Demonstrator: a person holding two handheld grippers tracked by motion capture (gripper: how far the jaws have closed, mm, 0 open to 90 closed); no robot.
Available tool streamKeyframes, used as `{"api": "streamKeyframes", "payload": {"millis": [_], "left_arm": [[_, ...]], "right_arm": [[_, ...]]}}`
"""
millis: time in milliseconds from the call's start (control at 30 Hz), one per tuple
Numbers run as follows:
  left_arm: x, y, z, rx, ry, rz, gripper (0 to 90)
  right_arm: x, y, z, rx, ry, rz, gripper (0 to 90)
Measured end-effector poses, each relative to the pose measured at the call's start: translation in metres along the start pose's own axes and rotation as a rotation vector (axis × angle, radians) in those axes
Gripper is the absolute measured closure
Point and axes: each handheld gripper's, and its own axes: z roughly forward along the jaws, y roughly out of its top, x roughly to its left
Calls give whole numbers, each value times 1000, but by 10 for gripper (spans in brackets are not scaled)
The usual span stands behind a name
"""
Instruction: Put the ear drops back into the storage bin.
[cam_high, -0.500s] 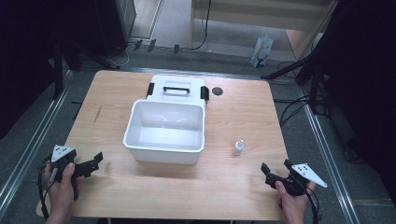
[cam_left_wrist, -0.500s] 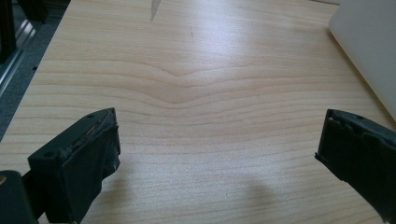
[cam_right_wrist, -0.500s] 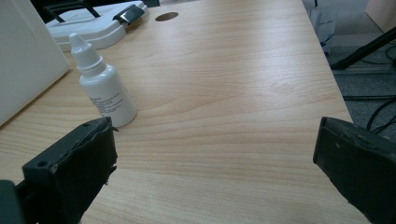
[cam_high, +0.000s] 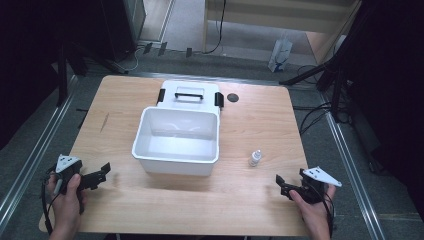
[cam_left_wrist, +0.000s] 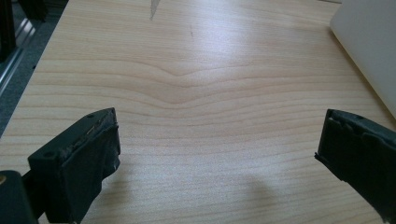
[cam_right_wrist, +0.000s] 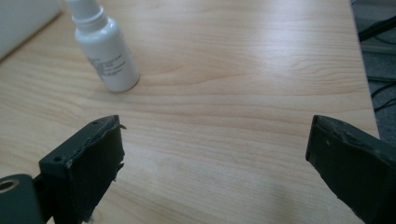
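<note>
In the high view, a white bin (cam_high: 177, 141) sits open at the middle of the wooden counter (cam_high: 260, 120). Behind it and touching it lies its lid (cam_high: 190, 93) with a handle and black clips, partly hidden by the bin's rim. A dark disc (cam_high: 232, 97) lies just beside the lid. A small white bottle (cam_high: 255, 158) stands upright right of the bin, apart from it. The left tool (cam_high: 102, 173) and right tool (cam_high: 280, 184) rest at the near corners, each held in a hand, both spread and empty.

In the left gripper view, its jaws stand wide over bare wood; the bin's wall (cam_left_wrist: 369, 46) is cut off at the right edge.

In the right gripper view, its jaws gape apart; the bottle (cam_right_wrist: 106, 49) stands ahead to the left, its cap cut off, its label print too small to read.
</note>
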Motion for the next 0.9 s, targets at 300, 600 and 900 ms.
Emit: {"api": "streamKeyframes", "payload": {"millis": [300, 600, 900], "left_arm": [[-1, 0, 1, 2, 3, 6, 1], [-1, 0, 2, 10, 6, 9, 1], [-1, 1, 2, 17, 3, 9, 1]], "right_arm": [[14, 45, 10, 309, 14, -171, 60], [41, 83, 31, 649, 25, -400, 126], [60, 119, 45, 729, 42, -477, 142]]}}
